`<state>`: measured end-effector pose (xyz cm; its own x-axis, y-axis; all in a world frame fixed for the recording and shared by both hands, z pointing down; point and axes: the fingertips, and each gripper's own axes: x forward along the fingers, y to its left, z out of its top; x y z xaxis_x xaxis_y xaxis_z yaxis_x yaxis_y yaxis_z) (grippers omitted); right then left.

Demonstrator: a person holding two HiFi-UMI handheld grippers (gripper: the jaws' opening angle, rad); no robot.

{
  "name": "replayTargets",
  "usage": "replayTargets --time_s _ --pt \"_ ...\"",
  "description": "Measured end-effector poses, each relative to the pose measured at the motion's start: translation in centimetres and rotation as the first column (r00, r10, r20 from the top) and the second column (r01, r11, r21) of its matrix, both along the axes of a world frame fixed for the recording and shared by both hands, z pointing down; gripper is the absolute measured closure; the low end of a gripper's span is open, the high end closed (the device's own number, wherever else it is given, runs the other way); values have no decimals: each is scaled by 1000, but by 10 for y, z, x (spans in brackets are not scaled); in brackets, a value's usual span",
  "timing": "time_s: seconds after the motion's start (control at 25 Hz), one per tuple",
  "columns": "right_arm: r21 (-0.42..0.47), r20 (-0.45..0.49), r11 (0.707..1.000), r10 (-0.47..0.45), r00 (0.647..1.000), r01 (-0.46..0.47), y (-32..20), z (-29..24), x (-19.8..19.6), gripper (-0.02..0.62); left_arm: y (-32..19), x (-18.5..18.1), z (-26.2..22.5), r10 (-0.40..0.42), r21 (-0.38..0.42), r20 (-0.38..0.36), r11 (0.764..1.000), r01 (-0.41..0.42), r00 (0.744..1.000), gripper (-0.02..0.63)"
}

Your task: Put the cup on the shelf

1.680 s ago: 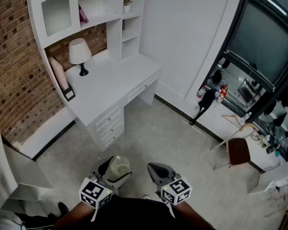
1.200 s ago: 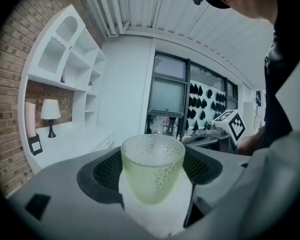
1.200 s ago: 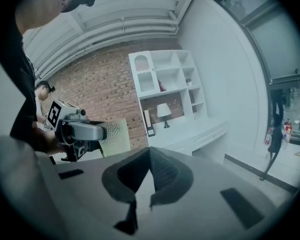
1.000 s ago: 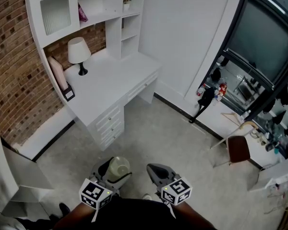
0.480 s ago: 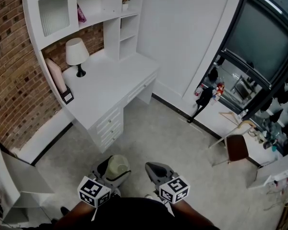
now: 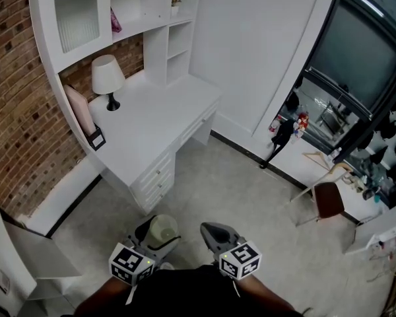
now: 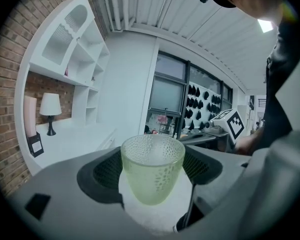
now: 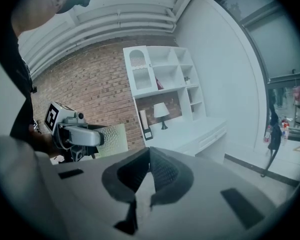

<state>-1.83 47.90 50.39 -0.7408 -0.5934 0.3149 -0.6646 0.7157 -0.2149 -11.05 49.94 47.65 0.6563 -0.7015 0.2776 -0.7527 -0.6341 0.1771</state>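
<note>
L hand-held gripper (image 6: 157, 238) is seen low in the head view, w/ its jaws closed on a pale green dimpled cup (image 7: 152, 170). The cup is held upright, mouth up, pressed by the dark pads on both sides. R hand-held gripper (image 8: 149, 156) is held just beside the L one; its jaws are brought together, tips touching, w/ nothing between them. In the R gripper view the L gripper & the cup are seen off to the side, in front of the brick wall (image 8: 90, 89).

Both grippers are kept over the grey floor (image 6: 237, 190), well apart from the furniture. A white tabletop (image 6: 152, 121) w/ drawers (image 6: 155, 174) is set against the brick wall, approx. in the upper L of the head view. A white lamp (image 6: 107, 78) is stood on it, & a pinkish board (image 6: 79, 111) is leaned at the wall end. The white shelf (image 6: 152, 8) is mounted above the tabletop; a pink item (image 6: 114, 22) & a small potted plant (image 6: 175, 4) are placed in its compartments. The cup is not yet on the shelf.
</note>
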Motion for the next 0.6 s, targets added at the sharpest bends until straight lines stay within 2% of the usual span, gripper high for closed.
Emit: replayTargets --time_s 0.24,0.36,0.6 --pt "-14 -23 1000 -6 1000 6 6 6 -22 591 -5 -16 5 26 -11 -17 1000 -26 1000 232" --pt "-22 -25 1000 16 1000 -17 -1 9 -20 591 -8 -14 4 34 -19 -36 999 -35 999 232" --pt "-31 -17 999 28 999 -28 -22 15 -18 591 -29 -12 19 48 -39 -19 998 -49 999 232"
